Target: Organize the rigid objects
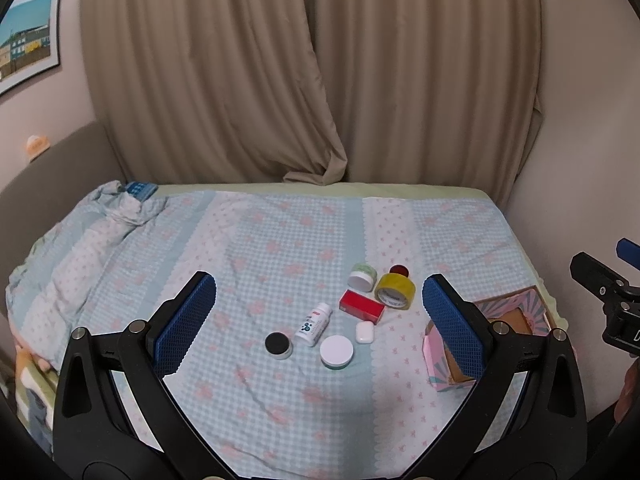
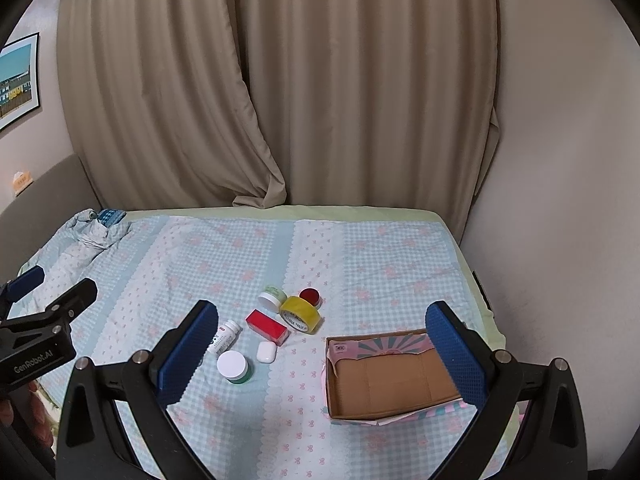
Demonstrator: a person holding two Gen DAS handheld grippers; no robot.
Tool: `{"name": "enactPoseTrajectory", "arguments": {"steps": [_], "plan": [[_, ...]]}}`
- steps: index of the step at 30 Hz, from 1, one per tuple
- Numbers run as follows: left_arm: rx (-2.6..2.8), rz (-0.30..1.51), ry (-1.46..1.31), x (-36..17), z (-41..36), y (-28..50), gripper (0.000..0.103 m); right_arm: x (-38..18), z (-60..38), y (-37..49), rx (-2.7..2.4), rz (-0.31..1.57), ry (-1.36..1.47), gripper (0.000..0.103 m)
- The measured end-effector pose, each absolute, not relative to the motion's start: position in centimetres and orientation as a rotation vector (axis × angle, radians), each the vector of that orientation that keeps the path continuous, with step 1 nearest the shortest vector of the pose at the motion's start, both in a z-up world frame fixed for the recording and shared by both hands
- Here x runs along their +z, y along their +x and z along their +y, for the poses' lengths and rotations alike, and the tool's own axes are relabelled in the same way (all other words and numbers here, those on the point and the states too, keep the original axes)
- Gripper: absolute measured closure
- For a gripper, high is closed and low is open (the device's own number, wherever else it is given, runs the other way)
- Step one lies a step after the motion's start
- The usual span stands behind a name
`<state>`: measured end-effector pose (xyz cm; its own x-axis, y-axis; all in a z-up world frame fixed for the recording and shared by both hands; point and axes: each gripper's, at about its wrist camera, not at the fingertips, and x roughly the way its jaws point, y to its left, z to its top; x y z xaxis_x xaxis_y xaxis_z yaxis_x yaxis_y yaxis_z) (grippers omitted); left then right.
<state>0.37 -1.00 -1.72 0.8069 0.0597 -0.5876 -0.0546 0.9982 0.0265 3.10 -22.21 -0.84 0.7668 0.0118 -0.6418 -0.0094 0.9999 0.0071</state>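
Observation:
Small rigid items lie in a cluster on the bed: a yellow tape roll, a red box, a white bottle, a white-lidded green jar, a white earbud case, a black-lidded jar, a pale green jar and a red-lidded jar. An empty pink cardboard box lies to their right. My left gripper and right gripper are open, empty, above the bed.
The checked bedsheet is bunched at the far left, with a blue packet on it. Beige curtains hang behind the bed. A wall runs along the bed's right side.

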Motion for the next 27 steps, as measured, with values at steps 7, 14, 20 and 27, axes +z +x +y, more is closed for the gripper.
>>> {"name": "enactPoseTrajectory", "arguments": {"steps": [7, 14, 20, 27], "plan": [[0.049, 0.638, -0.001, -1.32, -1.0, 0.62, 0.0, -0.71, -22.19, 3.07, 0.009, 0.697, -0.001, 0.0], [0.044, 0.646, -0.004, -1.2, -1.24, 0.81, 0.0, -0.65, -22.14, 3.1, 0.01, 0.696, -0.002, 0.0], [0.043, 0.651, -0.007, -1.09, -1.25, 0.83, 0.0, -0.63, -22.11, 3.02, 0.012, 0.696, -0.001, 0.0], [0.056, 0.659, -0.027, -1.35, -1.44, 1.16, 0.0, -0.45, -22.25, 3.12, 0.023, 0.692, -0.005, 0.0]]}}
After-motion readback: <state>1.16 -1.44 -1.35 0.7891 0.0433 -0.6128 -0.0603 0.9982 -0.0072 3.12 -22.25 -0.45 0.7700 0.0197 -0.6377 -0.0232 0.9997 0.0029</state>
